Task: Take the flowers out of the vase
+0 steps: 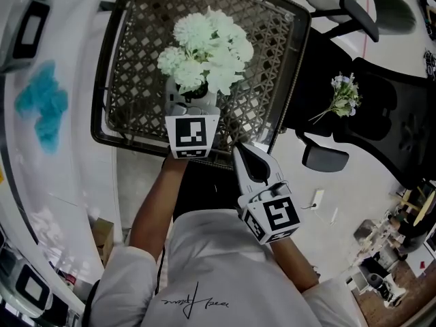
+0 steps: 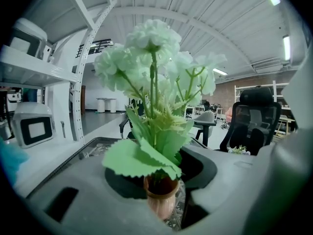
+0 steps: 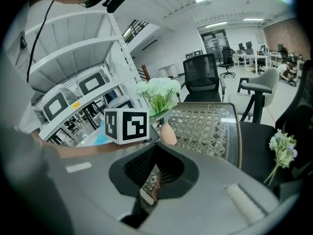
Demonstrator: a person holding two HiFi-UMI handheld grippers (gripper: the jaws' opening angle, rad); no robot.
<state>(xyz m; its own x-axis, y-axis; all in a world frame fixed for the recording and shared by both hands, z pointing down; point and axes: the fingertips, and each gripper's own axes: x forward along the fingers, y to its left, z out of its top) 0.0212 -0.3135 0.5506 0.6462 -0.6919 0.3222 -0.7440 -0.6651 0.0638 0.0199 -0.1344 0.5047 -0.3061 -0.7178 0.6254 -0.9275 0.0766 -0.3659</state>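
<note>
Flowers [image 1: 208, 43], frilly white, fill a ribbed vase [image 2: 160, 205], left gripper [image 2: 164, 187] narrowed around it, seemingly loose, right gripper [image 1: 239, 152] closed.

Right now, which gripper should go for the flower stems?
Probably the right gripper: its jaws are empty and point toward the flowers, while the left gripper has the vase between its jaws to steady it.

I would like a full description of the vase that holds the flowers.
The vase is small, pinkish-brown, ribbed and glossy, seemingly ceramic, with a flared rim. It stands upright on the woven table and holds white flowers with green leaves. The left gripper has a jaw on each side of it; contact cannot be told.
</note>
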